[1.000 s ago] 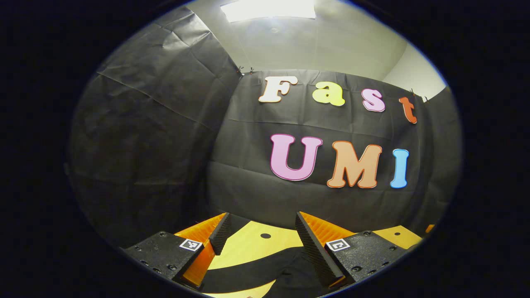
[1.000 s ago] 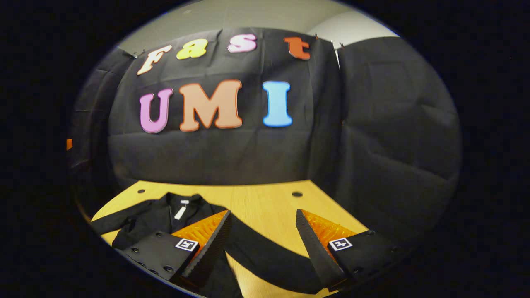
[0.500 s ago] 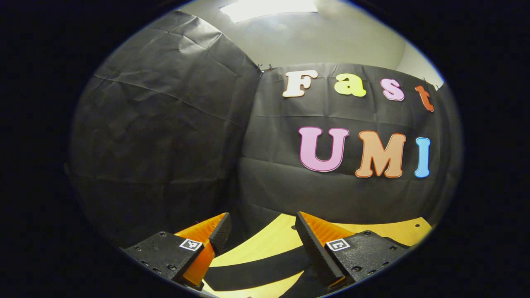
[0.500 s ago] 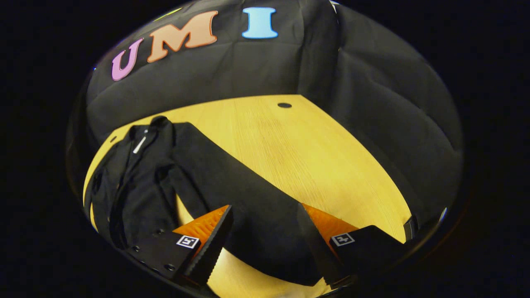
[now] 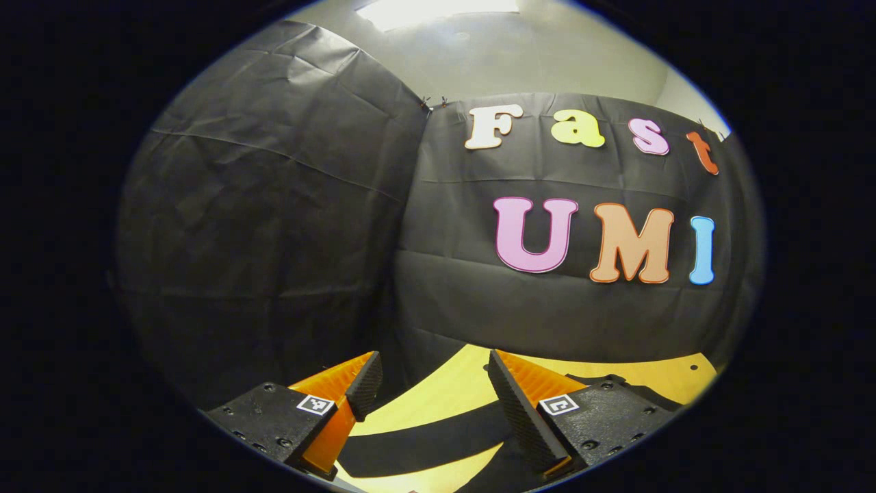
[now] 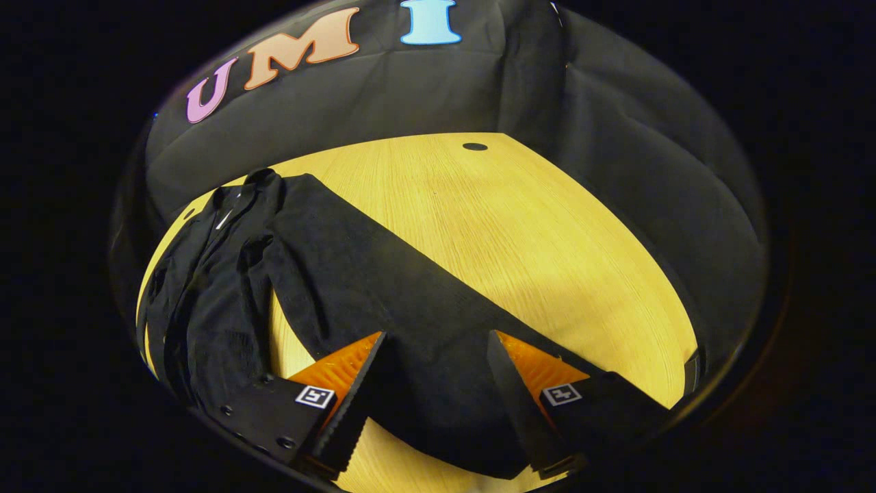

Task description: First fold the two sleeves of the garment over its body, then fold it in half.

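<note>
Garment (image 6: 226,287) lies spread flat on the wooden table (image 6: 520,233). In the right gripper view, the right gripper (image 6: 435,341) hangs spread wide over one sleeve (image 6: 410,301), gripping nothing. The left gripper view shows the left gripper (image 5: 433,363), equally wide and empty, above the other sleeve (image 5: 424,441).

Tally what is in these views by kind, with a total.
Black garment: 1
Sleeves spread out on the table: 2, one at the right gripper, one at the left gripper
Wooden table: 1
Grippers: 2
Total: 6
</note>
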{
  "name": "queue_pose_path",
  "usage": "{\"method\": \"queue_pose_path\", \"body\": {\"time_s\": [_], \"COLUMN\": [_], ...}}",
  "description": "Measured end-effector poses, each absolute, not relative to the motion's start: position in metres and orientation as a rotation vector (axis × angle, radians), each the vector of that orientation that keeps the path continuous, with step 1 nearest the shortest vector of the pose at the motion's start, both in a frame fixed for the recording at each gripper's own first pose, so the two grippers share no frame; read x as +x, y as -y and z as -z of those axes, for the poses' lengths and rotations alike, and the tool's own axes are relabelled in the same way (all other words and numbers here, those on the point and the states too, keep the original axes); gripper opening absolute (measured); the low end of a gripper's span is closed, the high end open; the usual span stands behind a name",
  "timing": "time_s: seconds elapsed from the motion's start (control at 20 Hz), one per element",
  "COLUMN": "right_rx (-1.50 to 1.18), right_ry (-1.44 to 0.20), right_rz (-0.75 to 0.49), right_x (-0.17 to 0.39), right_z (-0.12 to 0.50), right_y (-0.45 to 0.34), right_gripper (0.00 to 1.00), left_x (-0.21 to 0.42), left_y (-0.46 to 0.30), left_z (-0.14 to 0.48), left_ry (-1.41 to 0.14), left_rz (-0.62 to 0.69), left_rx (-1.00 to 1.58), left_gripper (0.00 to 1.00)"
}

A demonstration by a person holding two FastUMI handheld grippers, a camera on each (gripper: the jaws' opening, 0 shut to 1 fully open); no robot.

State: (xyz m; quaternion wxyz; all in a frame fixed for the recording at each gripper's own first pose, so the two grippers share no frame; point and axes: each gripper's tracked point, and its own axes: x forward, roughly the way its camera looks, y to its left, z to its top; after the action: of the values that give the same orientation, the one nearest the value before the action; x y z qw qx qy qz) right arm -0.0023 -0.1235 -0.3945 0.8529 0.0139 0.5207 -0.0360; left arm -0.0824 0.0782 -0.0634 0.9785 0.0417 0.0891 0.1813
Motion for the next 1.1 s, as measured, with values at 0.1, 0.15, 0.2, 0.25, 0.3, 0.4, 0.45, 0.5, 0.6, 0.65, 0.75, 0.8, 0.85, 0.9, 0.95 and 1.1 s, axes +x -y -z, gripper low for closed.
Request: {"method": "queue_pose_path", "body": {"time_s": [0.1, 0.15, 0.2, 0.25, 0.3, 0.4, 0.45, 0.5, 0.6, 0.65, 0.75, 0.8, 0.85, 0.9, 0.95, 1.1], "right_rx": [0.026, 0.02, 0.002, -0.006, -0.011, -0.012, -0.008, -0.007, 0.0, 0.008, 0.02, 0.007, -0.02, -0.042, -0.057, -0.137], "right_ry": [-1.102, -1.097, -1.09, -1.081, -1.079, -1.081, -1.087, -1.097, -1.105, -1.082, -1.02, -0.996, -0.973, -0.937, -0.907, -0.835], "right_rz": [0.051, 0.028, 0.012, -0.003, -0.013, -0.008, -0.005, -0.004, 0.012, 0.014, -0.003, -0.018, -0.038, -0.065, -0.1, -0.209], "right_x": [-0.002, 0.0, -0.001, 0.001, 0.001, 0.001, 0.002, 0.002, 0.008, 0.019, 0.047, 0.061, 0.078, 0.096, 0.115, 0.165], "right_z": [0.397, 0.399, 0.4, 0.4, 0.399, 0.398, 0.397, 0.397, 0.388, 0.378, 0.353, 0.341, 0.328, 0.313, 0.298, 0.264], "right_y": [0.115, 0.107, 0.102, 0.097, 0.092, 0.09, 0.091, 0.091, 0.09, 0.088, 0.078, 0.07, 0.061, 0.046, 0.028, -0.041], "right_gripper": [0.85, 0.75, 0.62, 0.49, 0.42, 0.15, 0.11, 0.11, 0.07, 0.06, 0.05, 0.06, 0.06, 0.06, 0.06, 0.06], "left_x": [-0.077, -0.075, -0.074, -0.073, -0.072, -0.072, -0.074, -0.074, -0.078, -0.081, -0.086, -0.09, -0.095, -0.099, -0.103, -0.116], "left_y": [-0.072, -0.069, -0.067, -0.065, -0.064, -0.065, -0.067, -0.07, -0.076, -0.079, -0.086, -0.09, -0.094, -0.098, -0.103, -0.121], "left_z": [0.07, 0.072, 0.072, 0.073, 0.073, 0.072, 0.071, 0.071, 0.067, 0.067, 0.065, 0.067, 0.067, 0.068, 0.069, 0.073], "left_ry": [-0.188, -0.191, -0.192, -0.191, -0.19, -0.189, -0.187, -0.186, -0.185, -0.184, -0.185, -0.189, -0.192, -0.194, -0.198, -0.217], "left_rz": [-0.344, -0.336, -0.33, -0.325, -0.324, -0.327, -0.331, -0.337, -0.351, -0.359, -0.376, -0.385, -0.395, -0.404, -0.414, -0.453], "left_rx": [0.073, 0.07, 0.067, 0.065, 0.064, 0.068, 0.072, 0.076, 0.085, 0.088, 0.09, 0.09, 0.089, 0.087, 0.084, 0.072], "left_gripper": [0.92, 0.92, 0.92, 0.92, 0.92, 0.92, 0.92, 0.92, 0.92, 0.91, 0.91, 0.91, 0.91, 0.91, 0.91, 0.91]}}
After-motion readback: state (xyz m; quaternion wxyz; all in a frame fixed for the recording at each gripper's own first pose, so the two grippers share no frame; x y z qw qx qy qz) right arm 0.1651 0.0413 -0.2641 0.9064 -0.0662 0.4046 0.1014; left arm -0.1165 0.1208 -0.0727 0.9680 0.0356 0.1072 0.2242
